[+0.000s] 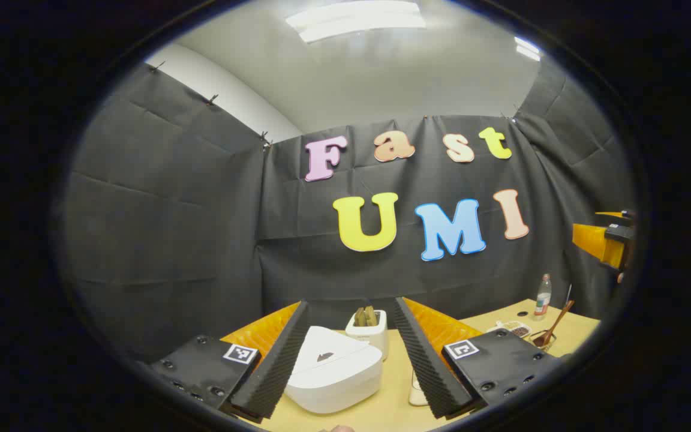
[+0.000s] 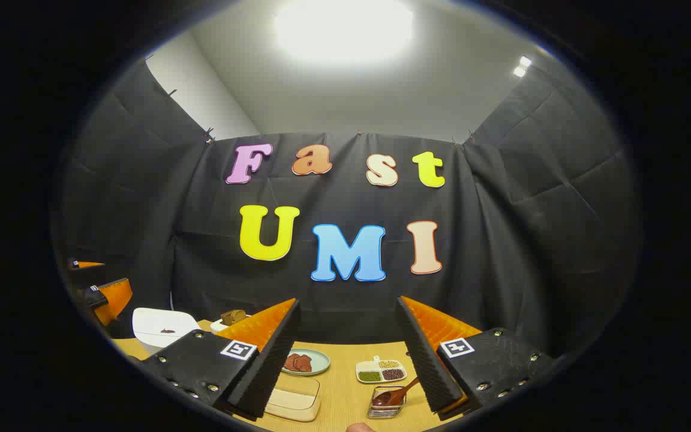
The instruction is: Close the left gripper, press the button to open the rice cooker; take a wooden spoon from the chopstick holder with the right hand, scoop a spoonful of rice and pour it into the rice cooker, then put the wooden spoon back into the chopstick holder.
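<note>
A: Two claws, both held level above the desk point(image 2: 345, 402) and facing the back cloth. The left claw point(image 1: 349, 354) has its fingers spread wide apart with nothing between them.

B: And what lies ahead of it?

A: The white rice cooker point(image 1: 333, 372) sits on the desk right in the gap between the fingers, lid down, apart from both. Just behind it stands the white chopstick holder point(image 1: 367, 333) with brown pieces poking upright out of its top.

B: The right claw?

A: The right claw point(image 2: 348, 357) is also wide apart and empty. In the right gripper view the wooden spoon point(image 2: 399, 394) lies just inside the claw's right finger, bowl down in a small clear glass container point(image 2: 386, 405), handle slanting up and to the right. I cannot tell whether it touches the finger.

B: So its long axis is tilted, not flat?

A: Yes, leaning. In the left gripper view it shows far to the right, handle rising up and rightward from the container, near a small bottle point(image 1: 542, 296).

B: Anything else near the right claw?

A: A divided dish point(image 2: 381, 371) of grains between the fingers farther back, a round plate point(image 2: 305, 362) with reddish-brown pieces by the left finger, and a rectangular tray point(image 2: 293, 403) just below that plate. The cooker shows far left there, beside the other claw.
</note>
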A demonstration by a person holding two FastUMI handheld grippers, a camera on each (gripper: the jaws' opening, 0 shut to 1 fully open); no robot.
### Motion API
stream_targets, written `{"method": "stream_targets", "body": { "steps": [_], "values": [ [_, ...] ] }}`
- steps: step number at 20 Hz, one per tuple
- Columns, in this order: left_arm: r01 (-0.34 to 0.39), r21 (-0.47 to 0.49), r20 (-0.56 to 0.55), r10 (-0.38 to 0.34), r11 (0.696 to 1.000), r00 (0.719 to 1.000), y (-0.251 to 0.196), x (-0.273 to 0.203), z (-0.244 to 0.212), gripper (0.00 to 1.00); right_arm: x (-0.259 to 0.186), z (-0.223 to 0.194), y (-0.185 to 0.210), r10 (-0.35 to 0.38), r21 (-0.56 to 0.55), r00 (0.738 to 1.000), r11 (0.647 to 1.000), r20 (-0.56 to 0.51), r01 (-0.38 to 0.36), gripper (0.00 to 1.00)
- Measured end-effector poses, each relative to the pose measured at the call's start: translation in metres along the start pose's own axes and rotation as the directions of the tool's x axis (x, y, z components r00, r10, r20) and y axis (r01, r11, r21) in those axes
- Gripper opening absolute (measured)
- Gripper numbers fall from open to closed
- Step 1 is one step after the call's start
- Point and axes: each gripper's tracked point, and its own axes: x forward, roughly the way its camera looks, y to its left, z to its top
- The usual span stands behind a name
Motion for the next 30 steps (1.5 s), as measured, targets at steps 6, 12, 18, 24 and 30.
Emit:
{"method": "stream_targets", "body": {
  "steps": [6, 12, 18, 24, 30],
  "values": [
    [-0.001, -0.007, -0.021, 0.001, 1.0, 1.0, 0.0, 0.0, -0.008, 0.97, -0.004, -0.004, 0.0, -0.004, -0.004, 1.0, 1.0, -0.014, 0.004, 0.95],
    [0.007, -0.002, -0.018, -0.007, 1.0, 1.0, 0.001, 0.003, -0.008, 0.97, -0.007, -0.004, -0.005, -0.02, -0.007, 1.0, 1.0, -0.016, 0.02, 0.95],
    [0.023, 0.014, -0.007, -0.023, 1.0, 1.0, -0.004, 0.003, -0.005, 0.97, -0.007, -0.007, -0.01, -0.036, 0.002, 0.999, 0.999, -0.023, 0.036, 0.95],
    [0.036, 0.008, -0.022, -0.035, 0.999, 0.999, -0.004, 0.008, -0.009, 0.92, -0.005, -0.009, -0.01, -0.038, 0.006, 0.999, 0.999, -0.028, 0.038, 0.95],
    [0.043, 0.014, -0.016, -0.043, 0.999, 0.999, -0.004, 0.011, -0.007, 0.59, -0.003, -0.01, -0.012, -0.037, 0.005, 0.999, 0.999, -0.031, 0.037, 0.95]
  ]
}}
